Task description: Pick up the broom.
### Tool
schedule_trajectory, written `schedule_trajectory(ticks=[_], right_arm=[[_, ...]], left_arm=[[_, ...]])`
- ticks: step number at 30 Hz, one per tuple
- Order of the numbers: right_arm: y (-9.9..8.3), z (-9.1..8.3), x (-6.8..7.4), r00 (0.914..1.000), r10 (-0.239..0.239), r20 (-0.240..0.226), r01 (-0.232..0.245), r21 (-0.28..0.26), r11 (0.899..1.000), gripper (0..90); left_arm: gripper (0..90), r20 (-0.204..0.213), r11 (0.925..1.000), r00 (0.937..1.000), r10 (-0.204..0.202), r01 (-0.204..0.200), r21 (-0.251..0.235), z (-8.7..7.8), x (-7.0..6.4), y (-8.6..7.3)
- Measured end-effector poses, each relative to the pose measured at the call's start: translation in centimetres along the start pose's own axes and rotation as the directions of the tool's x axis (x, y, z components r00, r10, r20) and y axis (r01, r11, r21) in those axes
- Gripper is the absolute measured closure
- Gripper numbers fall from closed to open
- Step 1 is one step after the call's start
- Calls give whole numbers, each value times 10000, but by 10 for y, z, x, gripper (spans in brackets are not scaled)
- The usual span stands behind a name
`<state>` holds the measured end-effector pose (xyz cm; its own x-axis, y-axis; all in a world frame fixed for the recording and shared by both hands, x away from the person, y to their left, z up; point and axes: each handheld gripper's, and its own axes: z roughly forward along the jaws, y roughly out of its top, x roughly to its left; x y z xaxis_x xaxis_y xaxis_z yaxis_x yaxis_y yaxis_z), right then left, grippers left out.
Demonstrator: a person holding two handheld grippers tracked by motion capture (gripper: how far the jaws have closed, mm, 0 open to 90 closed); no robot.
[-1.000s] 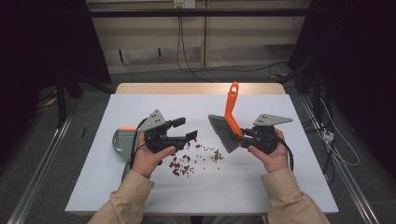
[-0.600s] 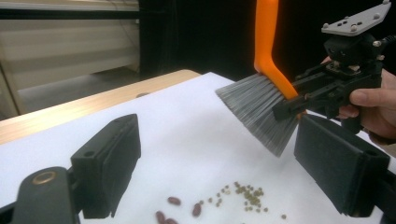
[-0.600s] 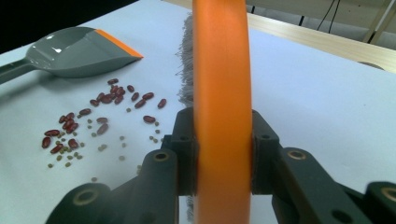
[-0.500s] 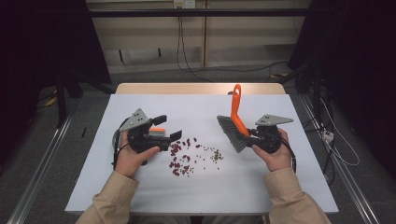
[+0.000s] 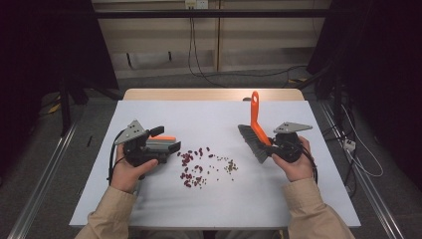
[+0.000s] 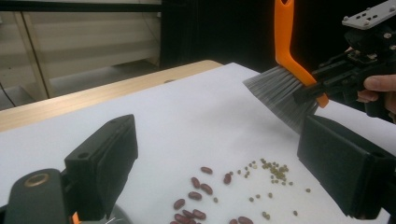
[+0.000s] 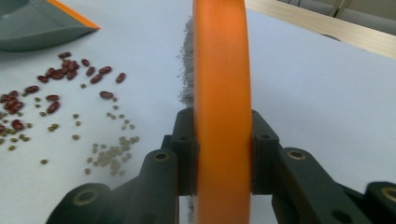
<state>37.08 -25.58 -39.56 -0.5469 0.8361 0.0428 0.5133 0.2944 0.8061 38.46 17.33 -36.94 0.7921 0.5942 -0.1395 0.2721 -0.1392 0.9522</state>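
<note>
Since the earlier frames, left gripper (image 5: 169,144) has drawn back toward the table's left side and dropped lower; right gripper (image 5: 272,144) with the brush (image 5: 255,130) has shifted right, away from the spill.

Right gripper: jaws clenched on the orange brush handle, one pad on each side, as its own view shows (image 7: 223,154). Handle points up and away from the person; grey bristles hang down-left, above the sheet, just right of the spill.

Left gripper: jaws spread wide in its own view (image 6: 224,172), nothing between them. In the high view a grey dustpan (image 5: 158,145) with an orange edge sits at this gripper; whether it is held I cannot tell. Right gripper view shows the pan's lip (image 7: 37,23) resting on the sheet, just beyond the beans.

Spill lies mid-table between the two grippers: red beans (image 5: 191,167) toward the dustpan, small green beans (image 5: 230,167) in a loose cluster nearer the brush.

Table (image 5: 214,114) is covered by a white sheet; a bare wood strip shows at its far edge.
</note>
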Motion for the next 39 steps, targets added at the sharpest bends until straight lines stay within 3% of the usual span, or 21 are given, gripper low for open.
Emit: schedule_trajectory(ticks=[1,10,21,27,39], right_arm=[[0,1,1,9998,-35,206,33,110,9999,706],[-2,11,-2,9983,-170,551,131,701,9975,705],[0,27,2,9989,-123,463,88,753,9971,712],[3,36,8,9987,6,514,-46,781,9969,714],[13,61,36,9959,-748,513,685,1153,9910,714]], left_arm=[[125,-47,10000,10000,24,-24,3,-1,1,0],[119,-219,10000,9998,-6,8,96,-6,8,-8],[114,-343,9998,9994,12,-5,193,-8,11,-10],[114,-369,9996,9993,43,-33,269,-9,12,-12],[106,-534,9996,9985,91,-75,286,-15,16,-16]])
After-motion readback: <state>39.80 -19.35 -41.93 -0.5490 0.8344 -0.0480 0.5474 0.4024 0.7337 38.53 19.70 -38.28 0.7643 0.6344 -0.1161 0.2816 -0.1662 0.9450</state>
